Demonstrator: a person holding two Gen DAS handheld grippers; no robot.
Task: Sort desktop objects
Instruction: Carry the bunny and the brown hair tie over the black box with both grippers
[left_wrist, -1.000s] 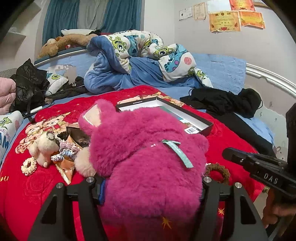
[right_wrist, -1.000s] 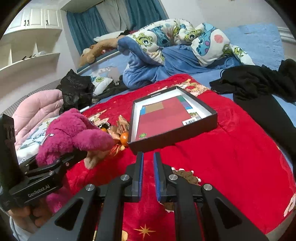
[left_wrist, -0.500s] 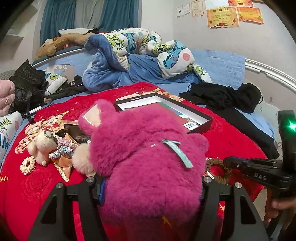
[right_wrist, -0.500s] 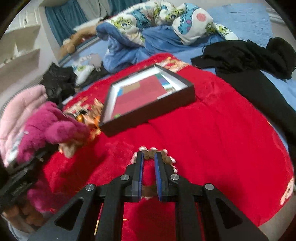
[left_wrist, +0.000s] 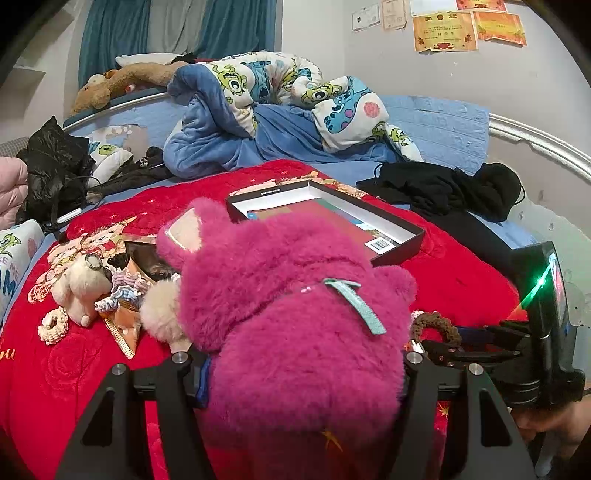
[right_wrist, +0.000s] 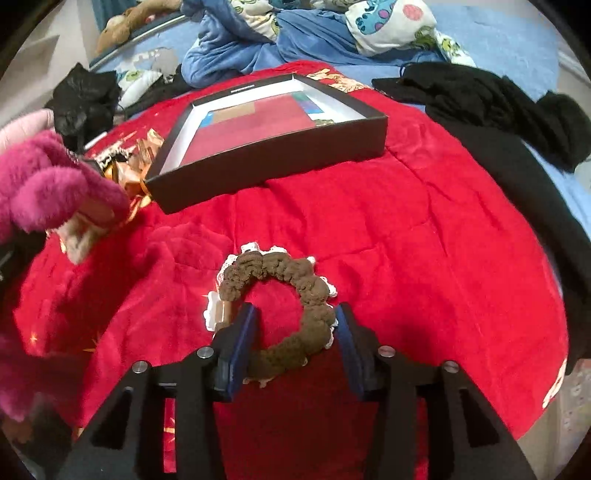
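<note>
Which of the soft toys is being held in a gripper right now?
The big pink plush bear, clamped in the left gripper. The small cream plush lies loose on the red blanket, and the brown one rests far back.

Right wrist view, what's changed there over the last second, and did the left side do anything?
The right gripper came down toward the brown crocheted scrunchie with white lace trim on the red blanket; its jaws, shut before, now stand open on either side of the ring, not yet closed on it. The left gripper stays clamped on the magenta plush bear. The black shallow box has not moved.
</note>
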